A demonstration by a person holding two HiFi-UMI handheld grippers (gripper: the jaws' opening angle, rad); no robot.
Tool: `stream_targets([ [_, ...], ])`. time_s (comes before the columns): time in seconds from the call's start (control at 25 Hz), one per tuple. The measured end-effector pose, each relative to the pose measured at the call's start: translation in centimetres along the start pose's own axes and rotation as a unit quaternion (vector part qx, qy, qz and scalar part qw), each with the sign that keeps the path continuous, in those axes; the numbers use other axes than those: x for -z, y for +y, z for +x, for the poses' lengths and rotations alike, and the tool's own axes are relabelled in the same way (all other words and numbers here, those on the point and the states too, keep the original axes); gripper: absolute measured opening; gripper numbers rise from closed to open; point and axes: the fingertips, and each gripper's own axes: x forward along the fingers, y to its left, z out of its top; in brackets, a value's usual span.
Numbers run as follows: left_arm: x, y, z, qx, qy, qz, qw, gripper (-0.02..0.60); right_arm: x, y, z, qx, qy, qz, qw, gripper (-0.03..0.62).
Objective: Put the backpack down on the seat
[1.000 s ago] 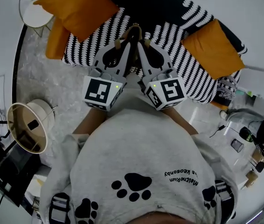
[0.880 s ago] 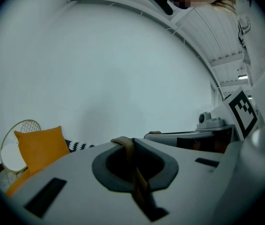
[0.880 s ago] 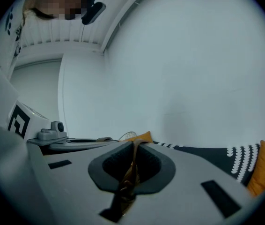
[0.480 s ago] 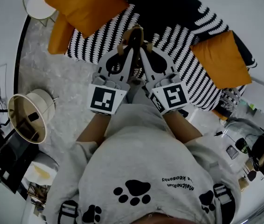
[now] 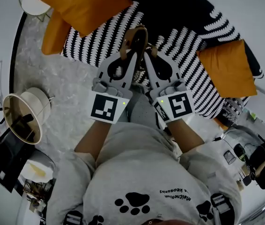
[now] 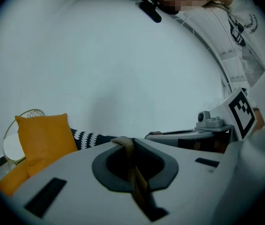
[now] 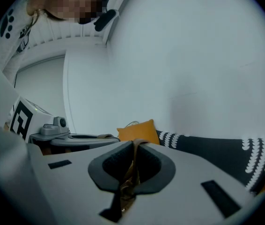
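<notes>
Backpack [image 5: 135,37]: only its tan straps show, body hidden under the grippers, above the front edge of the black-and-white striped sofa seat [image 5: 188,55]. Left gripper [image 6: 133,172] is pressed together on one strap, and right gripper [image 7: 130,175] is likewise clamped on another. Sweatshirt [image 5: 142,172] has paw prints; its lettering is not reliably readable.

The person wears a loose light grey sweatshirt [image 5: 142,168] with black paw prints and a line of small black lettering (upside down in the head view). The pale grey plastic left gripper [image 5: 131,51] and right gripper [image 5: 147,54] each have a dark oval cut-out and a white marker cube [image 5: 105,108] with black squares and a green light
</notes>
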Motion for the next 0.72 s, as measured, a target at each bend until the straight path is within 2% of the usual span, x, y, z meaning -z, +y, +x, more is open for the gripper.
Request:
stream_targets([
  [0.32,4.3,1.2,1.7,-0.012,0.012,-0.024,0.9996,0.018,4.0,-1.8,1.3,0.0,0.009,0.008,1.0,0.038],
  [0.72,10.1,2.9,4.0,-0.015,0.031,-0.034,0.9988,0.018,9.2,-4.2,3.4,0.009,0.013,0.024,1.0,0.038],
])
